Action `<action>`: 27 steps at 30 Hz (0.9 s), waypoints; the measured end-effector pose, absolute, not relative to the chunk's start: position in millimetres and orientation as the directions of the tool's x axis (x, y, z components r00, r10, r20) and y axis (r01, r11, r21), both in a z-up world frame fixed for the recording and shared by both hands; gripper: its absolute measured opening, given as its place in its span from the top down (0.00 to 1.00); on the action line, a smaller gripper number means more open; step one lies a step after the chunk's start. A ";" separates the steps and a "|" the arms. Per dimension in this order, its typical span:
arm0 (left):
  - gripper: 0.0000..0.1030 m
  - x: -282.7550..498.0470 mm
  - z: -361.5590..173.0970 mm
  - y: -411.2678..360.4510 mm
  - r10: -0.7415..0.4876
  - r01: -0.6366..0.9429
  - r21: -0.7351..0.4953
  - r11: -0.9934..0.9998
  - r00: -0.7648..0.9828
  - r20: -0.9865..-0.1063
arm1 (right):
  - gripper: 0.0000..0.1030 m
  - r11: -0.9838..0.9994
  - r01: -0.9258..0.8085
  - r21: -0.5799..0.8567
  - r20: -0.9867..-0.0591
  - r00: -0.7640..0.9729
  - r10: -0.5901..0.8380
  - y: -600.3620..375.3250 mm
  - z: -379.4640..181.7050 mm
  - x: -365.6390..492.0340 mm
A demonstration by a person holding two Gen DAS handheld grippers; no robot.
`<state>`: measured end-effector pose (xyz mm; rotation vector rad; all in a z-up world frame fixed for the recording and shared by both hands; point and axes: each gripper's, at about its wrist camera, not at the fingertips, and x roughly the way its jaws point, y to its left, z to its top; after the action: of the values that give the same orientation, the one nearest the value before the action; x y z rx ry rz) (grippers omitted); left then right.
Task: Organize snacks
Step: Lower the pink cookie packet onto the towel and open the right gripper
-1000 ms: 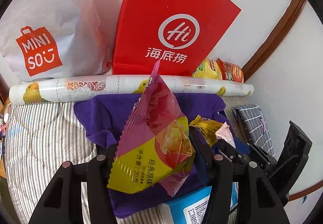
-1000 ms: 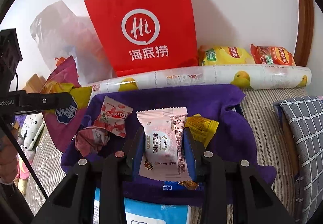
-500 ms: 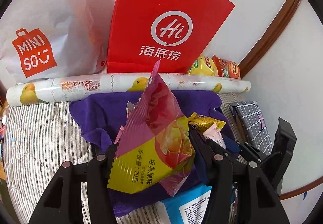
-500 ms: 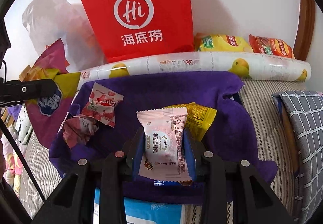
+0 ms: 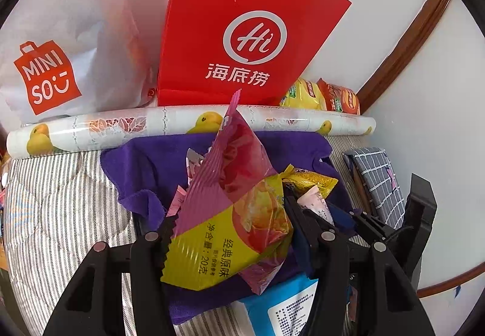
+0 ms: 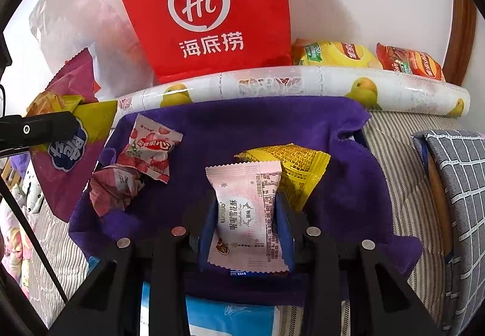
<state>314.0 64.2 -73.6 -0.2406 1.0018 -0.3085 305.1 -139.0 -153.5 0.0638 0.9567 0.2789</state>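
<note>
My left gripper [image 5: 230, 233] is shut on a magenta-and-yellow chip bag [image 5: 233, 211], held above the purple cloth [image 5: 157, 160]; it also shows at the left of the right wrist view [image 6: 69, 148]. My right gripper [image 6: 247, 224] is shut on a pink snack packet [image 6: 247, 208] over the purple cloth [image 6: 348, 184]. On the cloth lie a yellow packet [image 6: 300, 166], a strawberry candy packet [image 6: 151, 151] and a crumpled red wrapper [image 6: 112, 187]. A red paper bag [image 6: 209, 8] stands behind, against the wall.
A rolled lemon-print sheet [image 6: 303, 84] lies between cloth and bags. A white Miniso bag [image 5: 60, 42] stands left of the red bag. Yellow [image 6: 333, 55] and red [image 6: 409, 61] chip bags lie behind the roll. A grid-pattern cushion [image 6: 454, 178] is at right, a blue box [image 6: 224, 317] below.
Both grippers have moved forward and down toward the cloth, each keeping its packet. The red bag and the loose packets look closer.
</note>
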 end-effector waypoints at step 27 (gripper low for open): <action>0.46 315.7 -81.2 53.7 -0.369 0.162 -0.332 0.929 0.474 -0.800 | 0.63 0.965 -0.204 0.167 -0.821 0.513 0.251 -138.0 -159.3 306.8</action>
<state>315.7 53.7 -81.2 -0.2223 1.0289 -0.3283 306.8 -138.0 -159.3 0.0517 0.9955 0.2734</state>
